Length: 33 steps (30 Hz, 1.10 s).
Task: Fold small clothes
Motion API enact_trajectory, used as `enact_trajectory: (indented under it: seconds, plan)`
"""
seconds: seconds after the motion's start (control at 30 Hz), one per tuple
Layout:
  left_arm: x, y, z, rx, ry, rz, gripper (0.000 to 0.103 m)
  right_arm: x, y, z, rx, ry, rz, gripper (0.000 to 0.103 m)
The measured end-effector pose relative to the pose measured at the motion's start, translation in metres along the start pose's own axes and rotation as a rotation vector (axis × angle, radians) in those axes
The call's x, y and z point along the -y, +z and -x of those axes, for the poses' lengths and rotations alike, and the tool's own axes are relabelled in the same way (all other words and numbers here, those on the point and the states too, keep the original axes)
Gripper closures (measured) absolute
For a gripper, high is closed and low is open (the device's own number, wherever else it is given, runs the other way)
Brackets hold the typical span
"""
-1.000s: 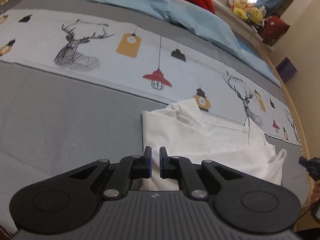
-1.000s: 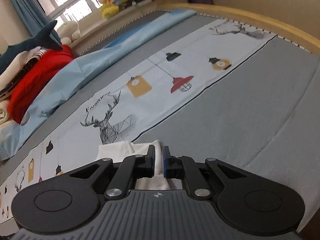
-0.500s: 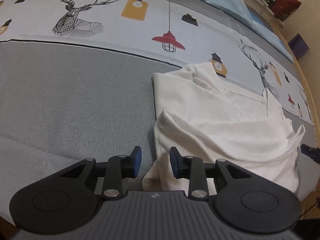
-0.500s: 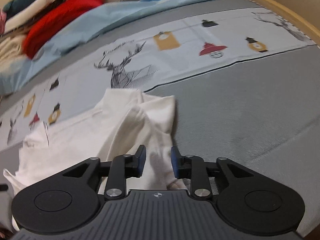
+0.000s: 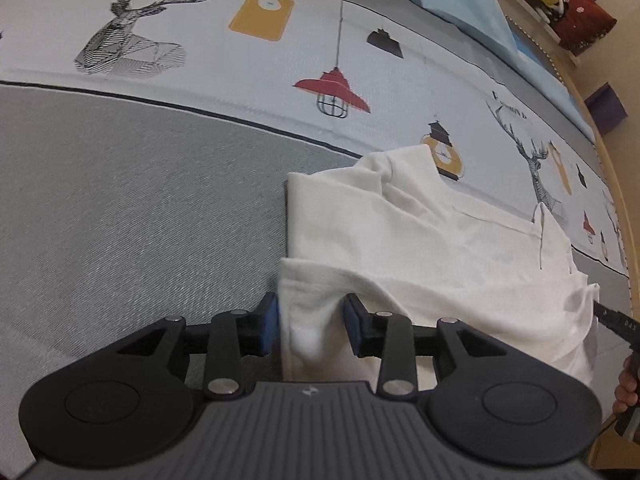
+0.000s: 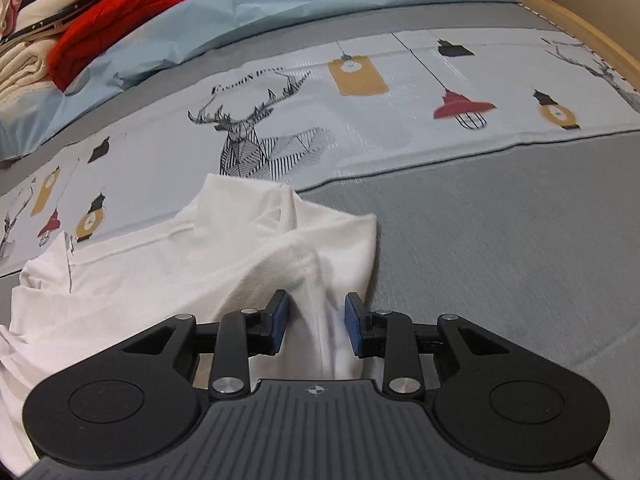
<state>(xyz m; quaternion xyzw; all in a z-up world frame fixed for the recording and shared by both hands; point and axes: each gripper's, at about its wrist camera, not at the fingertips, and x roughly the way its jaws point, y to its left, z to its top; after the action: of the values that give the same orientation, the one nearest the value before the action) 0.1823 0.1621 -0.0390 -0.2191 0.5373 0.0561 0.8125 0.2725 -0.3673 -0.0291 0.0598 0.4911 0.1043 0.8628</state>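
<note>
The white garment [image 5: 420,240] lay folded over on the bed [image 5: 120,220], lower centre of frame. Both tongs, left [image 5: 310,328] and right [image 6: 315,326], had just been opening, cloth loose between them. Next, probably smoothing or regripping.

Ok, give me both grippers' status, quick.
Left gripper: open, jaws just opened, white garment loose between them.
Right gripper: open, jaws just opened, same garment's fold between them, unpinched.
</note>
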Motion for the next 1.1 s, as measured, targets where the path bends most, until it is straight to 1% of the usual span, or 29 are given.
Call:
enact_trajectory:
  seconds: [0.1,0.13,0.17,0.2,0.23,0.27,0.3,0.33,0.37,0.4,0.47,0.53,0.6,0.7,0.87,0.97,1.0,1.03,1.07,1.1]
  plan:
    - [0.003,0.002,-0.003,-0.004,0.001,-0.028,0.065,-0.001,0.002,-0.002,0.004,0.013,0.009,0.071]
    - [0.005,0.002,-0.003,0.000,0.003,-0.040,0.068,-0.001,0.003,-0.003,0.005,0.018,0.015,0.071]
    - [0.006,0.003,-0.003,0.006,0.009,-0.055,0.082,-0.001,0.004,-0.005,0.001,0.023,0.019,0.071]
    - [0.008,0.003,-0.002,0.012,0.015,-0.073,0.091,0.000,0.004,-0.007,-0.005,0.027,0.022,0.072]
    - [0.011,0.004,0.000,0.018,0.020,-0.094,0.091,0.000,0.005,-0.008,-0.007,0.030,0.026,0.074]
    - [0.014,0.004,0.002,0.029,0.028,-0.115,0.093,0.000,0.005,-0.008,-0.001,0.032,0.033,0.086]
    - [0.017,0.004,0.006,0.045,0.035,-0.136,0.096,-0.002,0.007,-0.006,0.009,0.033,0.046,0.093]
    - [0.019,0.004,0.010,0.063,0.037,-0.150,0.096,-0.003,0.008,-0.003,0.028,0.031,0.061,0.093]
    - [0.021,0.005,0.014,0.085,0.039,-0.159,0.096,-0.002,0.013,0.007,0.075,0.043,0.050,0.094]
    - [0.023,0.005,0.019,0.109,0.038,-0.166,0.096,-0.002,0.013,0.007,0.075,0.043,0.050,0.094]
    - [0.027,0.007,0.030,0.175,0.042,-0.180,0.096,0.001,0.021,0.017,0.121,0.063,0.005,0.095]
    - [0.030,0.012,0.039,0.247,0.052,-0.192,0.097,0.002,0.029,0.032,0.198,0.086,-0.031,0.095]
    - [0.031,0.016,0.046,0.308,0.057,-0.195,0.097,0.004,0.036,0.041,0.264,0.079,-0.058,0.095]
    - [0.033,0.026,0.049,0.375,0.054,-0.186,0.097,0.008,0.046,0.045,0.321,0.065,-0.122,0.095]
    - [0.043,0.039,0.038,0.407,0.105,-0.213,0.097,-0.005,0.059,0.030,0.351,0.010,-0.110,0.095]
    - [0.042,0.048,0.032,0.399,0.114,-0.188,0.095,-0.011,0.068,0.016,0.354,-0.018,-0.123,0.094]
    - [0.040,0.051,0.029,0.389,0.116,-0.173,0.092,-0.012,0.069,0.010,0.341,-0.031,-0.129,0.091]
    - [0.037,0.053,0.028,0.381,0.116,-0.155,0.092,-0.013,0.071,0.002,0.318,-0.061,-0.135,0.089]
    - [0.034,0.054,0.029,0.374,0.114,-0.136,0.091,-0.014,0.072,-0.004,0.303,-0.109,-0.142,0.083]
    - [0.031,0.054,0.030,0.365,0.103,-0.122,0.087,-0.014,0.072,-0.008,0.291,-0.153,-0.152,0.079]
